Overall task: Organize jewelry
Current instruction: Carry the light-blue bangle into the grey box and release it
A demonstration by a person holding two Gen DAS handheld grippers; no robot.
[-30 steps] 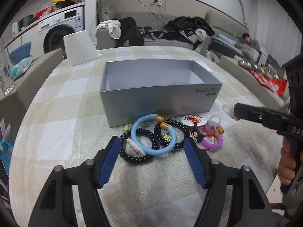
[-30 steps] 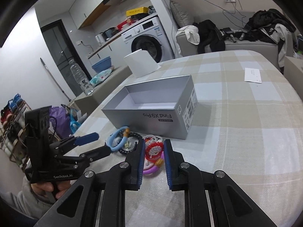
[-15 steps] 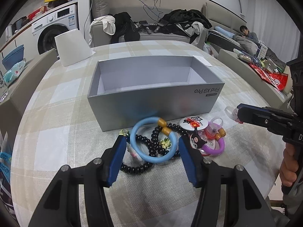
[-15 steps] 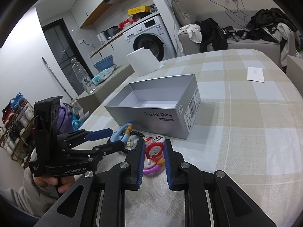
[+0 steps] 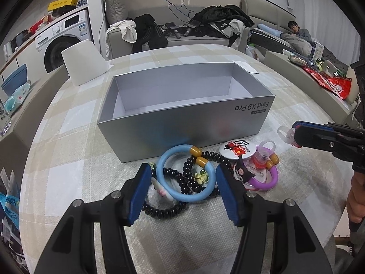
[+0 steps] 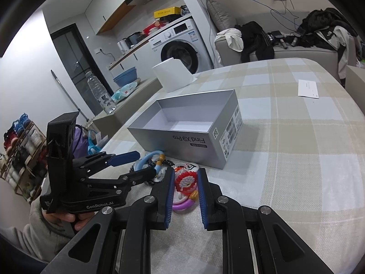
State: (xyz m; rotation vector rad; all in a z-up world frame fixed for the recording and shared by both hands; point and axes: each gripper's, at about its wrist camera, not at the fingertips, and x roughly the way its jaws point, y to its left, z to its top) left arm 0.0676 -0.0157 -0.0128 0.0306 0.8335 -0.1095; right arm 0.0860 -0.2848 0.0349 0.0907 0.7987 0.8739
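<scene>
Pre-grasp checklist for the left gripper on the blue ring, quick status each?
1. Left gripper open: ok.
2. Light blue ring bracelet sits between its blue pads: ok.
3. Ring free of the black bead bracelet: not ok, beads cross it.
4. Open grey cardboard box holds nothing: ok.
5. Right gripper clear of the ring: ok, it frames the red-and-white charm.
6. Pad contact with ring: cannot tell.

Matt grey cardboard box (image 5: 182,125); glossy black plastic beads (image 5: 164,211); smooth blue bangle (image 5: 182,196); woven checked tablecloth (image 5: 68,159)
</scene>
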